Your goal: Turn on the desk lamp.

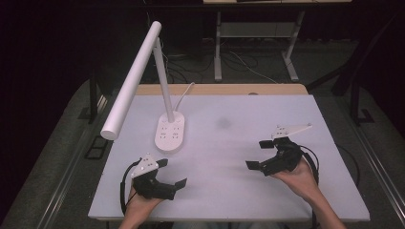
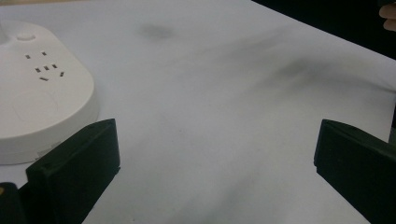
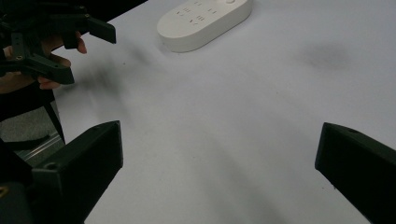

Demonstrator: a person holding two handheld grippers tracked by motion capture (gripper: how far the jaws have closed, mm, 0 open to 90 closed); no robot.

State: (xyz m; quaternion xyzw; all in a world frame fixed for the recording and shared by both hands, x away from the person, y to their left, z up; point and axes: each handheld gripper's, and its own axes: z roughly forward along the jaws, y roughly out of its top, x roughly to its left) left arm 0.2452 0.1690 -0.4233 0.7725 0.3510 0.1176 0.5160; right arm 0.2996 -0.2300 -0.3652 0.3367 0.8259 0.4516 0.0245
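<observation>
A white desk lamp stands on the table with an oval base [image 1: 170,132] that carries socket holes, a thin upright stem [image 1: 162,81] and a long tube head [image 1: 131,78] reaching left. My left gripper [image 1: 172,172] is held open near the front left of the table, right of and below the base. In the left gripper view the base [image 2: 42,88] lies at the left, just beyond the left jaw. My right gripper [image 1: 259,154] is held open at the front right. The right gripper view shows the base [image 3: 203,21] far off and the left gripper [image 3: 70,51] at upper left.
The white table top [image 1: 229,143] has a faint dark smudge [image 1: 222,122] near its middle. A white cable [image 1: 184,95] runs from the lamp base over the back edge. Beyond the table stand desk legs [image 1: 218,47] and floor cables.
</observation>
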